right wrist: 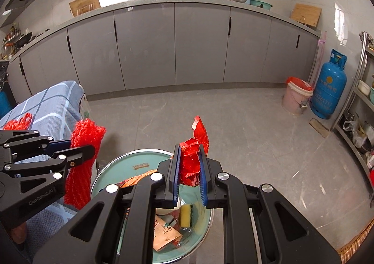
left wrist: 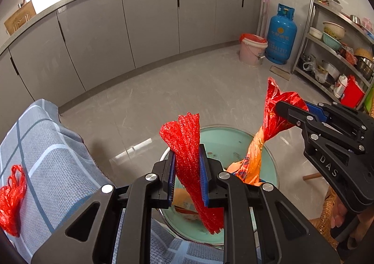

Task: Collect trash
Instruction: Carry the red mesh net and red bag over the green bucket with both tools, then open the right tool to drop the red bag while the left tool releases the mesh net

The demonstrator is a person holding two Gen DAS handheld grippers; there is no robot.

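Observation:
My left gripper [left wrist: 187, 175] is shut on a red foam net sleeve [left wrist: 187, 142], held upright above a round teal bin [left wrist: 224, 140]. It also shows at the left of the right wrist view [right wrist: 86, 147]. My right gripper [right wrist: 189, 170] is shut on the twisted top of a red and orange plastic bag [right wrist: 191, 161], which hangs into the bin [right wrist: 131, 165]. In the left wrist view that gripper [left wrist: 292, 112] pinches the bag [left wrist: 271, 119] at right. The bin holds a yellow sponge [right wrist: 185, 215] and paper scraps [right wrist: 163, 231].
A table with a blue checked cloth [left wrist: 51, 147] stands left of the bin, with a crumpled red plastic bag [left wrist: 11, 198] on it. Grey cabinets [right wrist: 145, 46] line the far wall. A pink bucket [right wrist: 295, 98], a blue gas cylinder [right wrist: 327, 86] and a steel shelf rack [left wrist: 336, 53] stand at right.

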